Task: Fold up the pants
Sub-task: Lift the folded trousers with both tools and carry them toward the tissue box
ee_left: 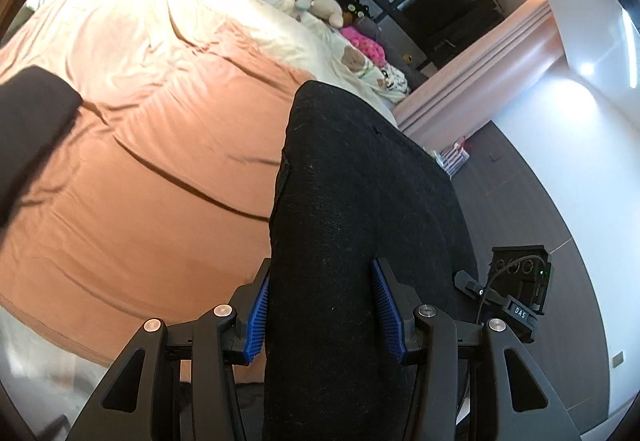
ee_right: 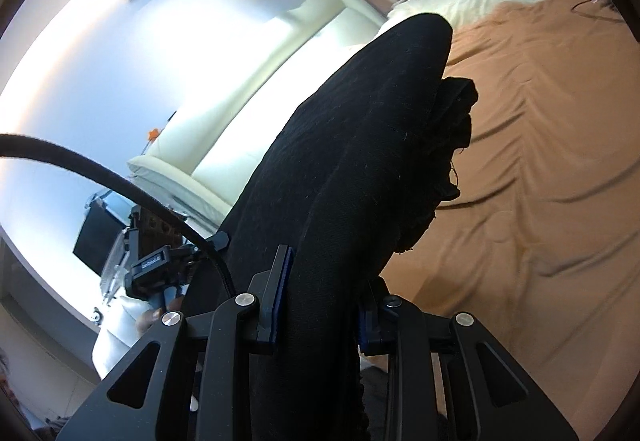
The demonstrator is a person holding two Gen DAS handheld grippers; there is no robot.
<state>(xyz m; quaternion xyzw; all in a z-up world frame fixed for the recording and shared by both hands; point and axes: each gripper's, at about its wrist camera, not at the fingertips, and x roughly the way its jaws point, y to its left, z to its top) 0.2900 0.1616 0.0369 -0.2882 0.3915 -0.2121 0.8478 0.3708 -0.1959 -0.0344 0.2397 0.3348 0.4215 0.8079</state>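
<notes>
Black pants held up over the bed, fold not finished

The left hand-held gripper [ee_left: 320, 309] pinches a thick bundle of the black pants [ee_left: 360, 201], and the right hand-held gripper [ee_right: 320, 305] pinches another part; both hold the cloth above the orange bedsheet [ee_left: 160, 181]. Judging by this, the pants seem partly doubled over, and laying them flat and smoothing is left.

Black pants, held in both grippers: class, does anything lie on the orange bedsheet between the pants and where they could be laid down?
Nothing visible does. The black pants hang over bare orange bedsheet; stuffed toys sit far off by the curtain.
</notes>
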